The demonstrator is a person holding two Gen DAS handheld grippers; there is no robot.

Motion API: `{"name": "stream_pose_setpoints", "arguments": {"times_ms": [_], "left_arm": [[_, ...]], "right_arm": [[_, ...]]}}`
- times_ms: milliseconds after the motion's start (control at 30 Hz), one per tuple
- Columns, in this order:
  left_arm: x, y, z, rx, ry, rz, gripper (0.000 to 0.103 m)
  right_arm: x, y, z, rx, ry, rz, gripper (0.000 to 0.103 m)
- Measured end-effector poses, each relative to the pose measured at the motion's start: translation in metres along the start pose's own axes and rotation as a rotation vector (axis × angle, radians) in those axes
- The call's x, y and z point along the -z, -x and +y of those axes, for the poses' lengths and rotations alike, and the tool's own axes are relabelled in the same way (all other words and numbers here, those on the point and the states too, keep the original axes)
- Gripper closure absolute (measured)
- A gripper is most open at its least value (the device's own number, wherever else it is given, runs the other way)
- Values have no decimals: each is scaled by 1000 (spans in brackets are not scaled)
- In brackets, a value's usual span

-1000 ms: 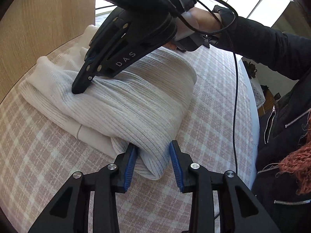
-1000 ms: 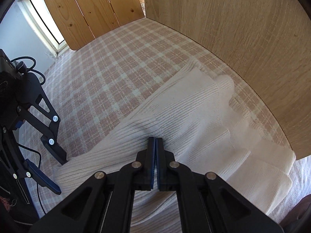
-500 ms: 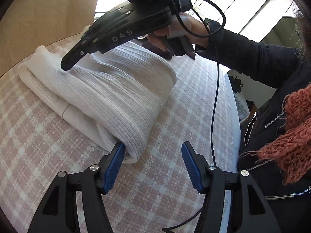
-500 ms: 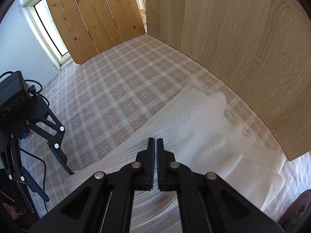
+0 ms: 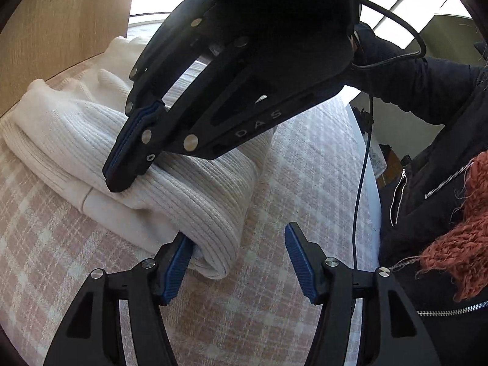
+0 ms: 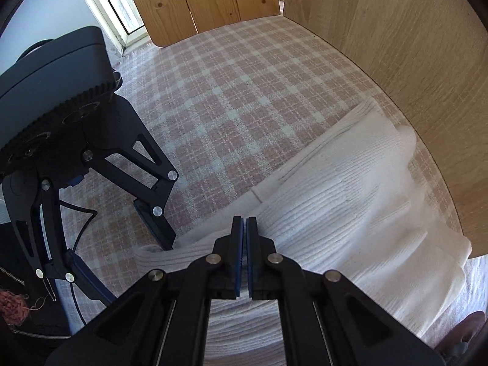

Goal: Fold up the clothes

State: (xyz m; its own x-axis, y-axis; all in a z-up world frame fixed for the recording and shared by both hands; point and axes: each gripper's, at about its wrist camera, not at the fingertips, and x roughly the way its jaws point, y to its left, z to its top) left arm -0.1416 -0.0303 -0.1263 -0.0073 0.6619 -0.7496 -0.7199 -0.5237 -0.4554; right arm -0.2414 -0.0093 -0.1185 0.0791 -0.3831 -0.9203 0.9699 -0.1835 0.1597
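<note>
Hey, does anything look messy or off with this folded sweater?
Mostly tidy. The white ribbed sweater lies folded on the checked cloth, but its far end bunches unevenly against the wooden panel.

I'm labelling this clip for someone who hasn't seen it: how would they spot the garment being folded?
On the pink-and-white checked bedcover, against the wooden panel, lies a cream ribbed knit sweater folded into a thick bundle. It is the only garment there, pale and plain against the checks.

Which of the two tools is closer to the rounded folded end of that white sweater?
Left. The left tool is open with the sweater's rounded end at its left finger. The right tool is shut, farther up on the sweater's top.
</note>
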Motion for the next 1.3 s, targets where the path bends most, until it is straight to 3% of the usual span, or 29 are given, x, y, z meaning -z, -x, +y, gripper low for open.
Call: {"name": "stream_pose_setpoints", "arguments": {"times_ms": [67, 200, 300, 367, 500, 600, 667, 800, 867, 967, 1033, 1167, 1300], "left_arm": [[1, -5, 2, 8, -26, 21, 43], [10, -1, 12, 111, 68, 6, 43], [10, -10, 0, 93, 16, 20, 40], [9, -10, 2, 115, 39, 6, 40], [18, -14, 0, 128, 30, 6, 33], [19, -10, -7, 63, 21, 32, 37], [28, 6, -8, 12, 37, 52, 50], [22, 43, -4, -127, 58, 30, 57], [5, 60, 5, -225, 73, 0, 74], [-33, 61, 24, -354, 83, 2, 94], [-57, 65, 51, -409, 54, 25, 97], [-62, 64, 64, -430, 73, 23, 96], [-65, 63, 75, -448, 94, 20, 96]], "right_arm": [[1, 6, -4, -12, -24, -26, 101], [6, 22, 1, 2, -31, -81, 101], [11, 31, -2, 26, -71, -122, 101], [14, 32, -7, -8, -119, -135, 101], [0, -7, -7, -75, -153, -85, 101], [-6, -26, 4, -92, -130, -70, 101], [-4, -6, 4, -83, -135, -117, 101], [18, 44, -15, 15, -201, -219, 101], [33, 67, -30, 94, -254, -253, 101], [56, 77, -67, 204, -367, -225, 101], [66, 76, -86, 238, -404, -204, 101], [75, 67, -109, 307, -415, -166, 101], [87, 43, -126, 274, -411, -133, 101]]}}
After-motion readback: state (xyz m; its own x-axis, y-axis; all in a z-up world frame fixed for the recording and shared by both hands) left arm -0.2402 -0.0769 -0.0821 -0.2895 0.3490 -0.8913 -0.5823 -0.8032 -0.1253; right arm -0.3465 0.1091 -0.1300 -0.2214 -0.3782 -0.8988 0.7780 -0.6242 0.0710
